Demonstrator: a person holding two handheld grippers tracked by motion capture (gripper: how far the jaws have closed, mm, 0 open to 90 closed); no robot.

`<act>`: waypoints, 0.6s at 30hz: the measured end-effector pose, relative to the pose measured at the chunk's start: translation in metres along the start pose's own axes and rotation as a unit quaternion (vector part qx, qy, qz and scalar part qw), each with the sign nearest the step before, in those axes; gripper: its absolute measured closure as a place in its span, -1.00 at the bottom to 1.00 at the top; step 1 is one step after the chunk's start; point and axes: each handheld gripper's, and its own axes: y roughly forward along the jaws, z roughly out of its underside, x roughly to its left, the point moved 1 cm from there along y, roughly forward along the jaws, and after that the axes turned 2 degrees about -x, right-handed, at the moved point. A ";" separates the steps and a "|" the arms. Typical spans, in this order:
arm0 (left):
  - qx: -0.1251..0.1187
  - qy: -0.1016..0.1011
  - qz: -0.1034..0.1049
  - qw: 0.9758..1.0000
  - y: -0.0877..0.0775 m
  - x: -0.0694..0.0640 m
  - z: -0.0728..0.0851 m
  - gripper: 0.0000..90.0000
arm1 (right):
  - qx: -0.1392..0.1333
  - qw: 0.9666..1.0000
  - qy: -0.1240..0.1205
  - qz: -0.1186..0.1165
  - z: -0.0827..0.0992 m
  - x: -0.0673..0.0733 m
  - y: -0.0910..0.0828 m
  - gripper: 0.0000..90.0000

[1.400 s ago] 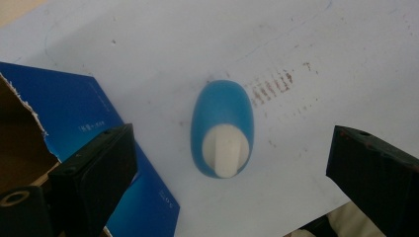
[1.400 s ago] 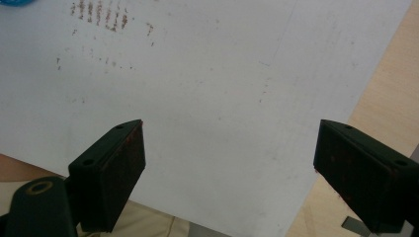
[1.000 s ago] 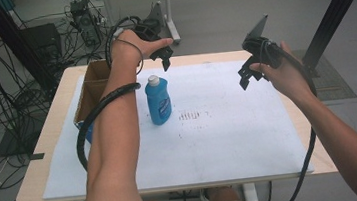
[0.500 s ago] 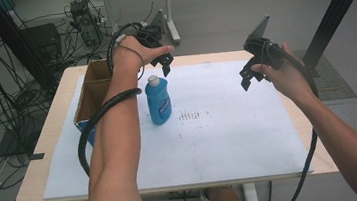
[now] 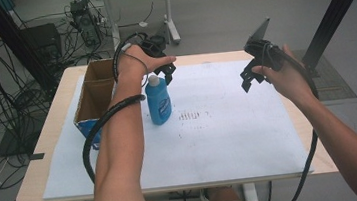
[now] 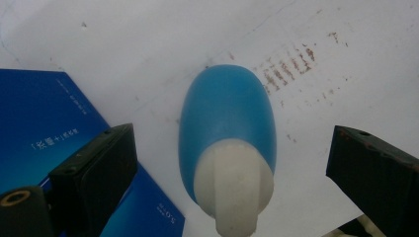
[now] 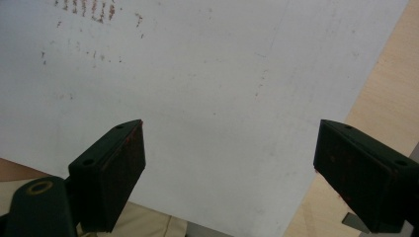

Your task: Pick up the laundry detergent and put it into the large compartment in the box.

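A blue bottle (image 5: 158,101) with a white cap stands upright on the white sheet (image 5: 220,136), left of centre. My left gripper (image 5: 161,72) hovers just above its cap, open, its jaws either side of the top without touching. The left gripper view looks straight down on the bottle (image 6: 227,113), whose cap (image 6: 233,183) lies between the spread jaws of the left gripper (image 6: 232,140). My right gripper (image 5: 253,76) is held in the air over the right part of the sheet, open and empty. In its own view the right gripper (image 7: 230,148) looks down on bare white sheet (image 7: 212,89).
An open cardboard box (image 5: 93,92) with a blue outer side (image 6: 44,128) stands just left of the bottle. Faint brown marks (image 5: 192,115) stain the sheet's middle. The wooden table edge (image 7: 383,94) shows beyond the sheet. Cables trail from both grippers.
My left gripper has sunk a little closer over the bottle's cap. The right gripper has barely shifted.
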 end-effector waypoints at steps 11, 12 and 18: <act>0.012 0.008 0.004 1.000 0.023 -0.001 -0.001 -0.87 | 0.004 1.000 -0.001 -0.004 -0.001 -0.001 0.005 -0.73; 0.015 0.008 0.003 1.000 0.025 -0.002 -0.001 -0.87 | 0.004 1.000 -0.001 -0.004 -0.001 -0.001 0.005 -0.73; 0.017 0.009 0.004 1.000 0.035 -0.002 0.001 -0.87 | 0.006 1.000 -0.001 -0.004 -0.002 -0.001 0.007 -0.73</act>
